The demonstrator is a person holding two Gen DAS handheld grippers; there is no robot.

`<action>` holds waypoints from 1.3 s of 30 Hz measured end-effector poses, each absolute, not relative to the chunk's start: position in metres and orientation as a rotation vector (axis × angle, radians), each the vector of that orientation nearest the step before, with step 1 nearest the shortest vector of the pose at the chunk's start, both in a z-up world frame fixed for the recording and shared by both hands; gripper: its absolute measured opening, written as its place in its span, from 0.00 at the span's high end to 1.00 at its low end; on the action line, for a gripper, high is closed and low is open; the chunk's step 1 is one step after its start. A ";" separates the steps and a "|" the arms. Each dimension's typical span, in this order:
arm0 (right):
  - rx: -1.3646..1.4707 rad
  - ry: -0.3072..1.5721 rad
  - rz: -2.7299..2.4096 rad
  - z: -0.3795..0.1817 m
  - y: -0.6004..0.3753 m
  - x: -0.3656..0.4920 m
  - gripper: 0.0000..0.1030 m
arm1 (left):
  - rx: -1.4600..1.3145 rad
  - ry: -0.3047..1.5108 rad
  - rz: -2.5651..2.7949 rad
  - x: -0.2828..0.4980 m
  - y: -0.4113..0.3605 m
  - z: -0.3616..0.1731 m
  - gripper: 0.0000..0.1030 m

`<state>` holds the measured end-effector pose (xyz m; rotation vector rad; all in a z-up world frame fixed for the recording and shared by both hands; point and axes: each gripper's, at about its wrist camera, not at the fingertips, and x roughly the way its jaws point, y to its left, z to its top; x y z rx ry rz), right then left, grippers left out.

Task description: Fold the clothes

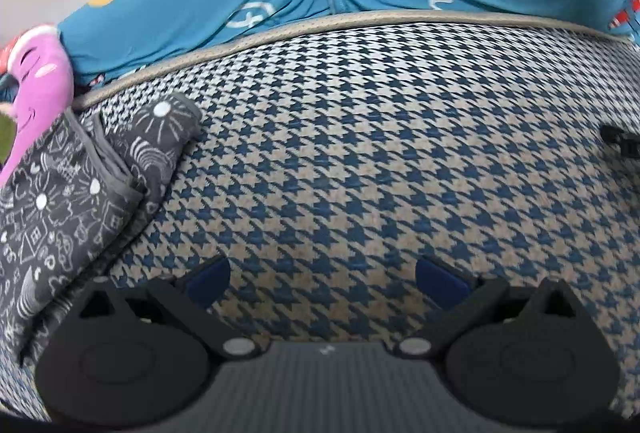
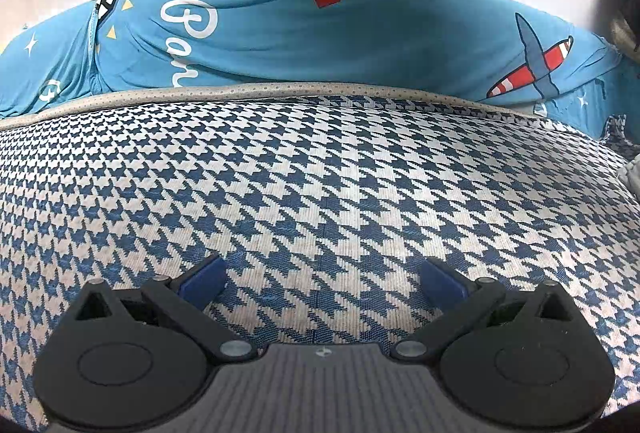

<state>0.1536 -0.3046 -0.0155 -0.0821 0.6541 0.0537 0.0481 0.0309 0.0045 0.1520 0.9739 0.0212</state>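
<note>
A dark grey garment (image 1: pixel 68 193) with white doodle print lies folded at the left of the left wrist view, on a blue-and-white houndstooth surface (image 1: pixel 360 161). My left gripper (image 1: pixel 324 279) hovers open over the bare houndstooth cloth, to the right of the garment, with nothing between its blue pads (image 1: pixel 208 281). In the right wrist view only the houndstooth surface (image 2: pixel 320 185) shows under my right gripper (image 2: pixel 322 281), which is open and holds nothing. The grey garment is not in that view.
A teal cover (image 1: pixel 280 1) printed with stars, letters and planes runs along the far edge behind a beige piping (image 1: pixel 320 23); the same teal cover (image 2: pixel 320 37) fills the back. A pink plush toy (image 1: pixel 36 93) lies far left. A dark object (image 1: pixel 624 143) pokes in at right.
</note>
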 end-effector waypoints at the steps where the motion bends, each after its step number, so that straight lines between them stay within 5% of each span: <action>1: -0.082 0.654 0.054 -0.015 -0.304 0.153 0.00 | 0.141 0.973 0.026 0.049 0.033 0.005 0.00; 39: -0.083 0.654 0.054 -0.018 -0.301 0.156 0.00 | -0.049 0.861 0.249 0.041 0.107 0.046 0.00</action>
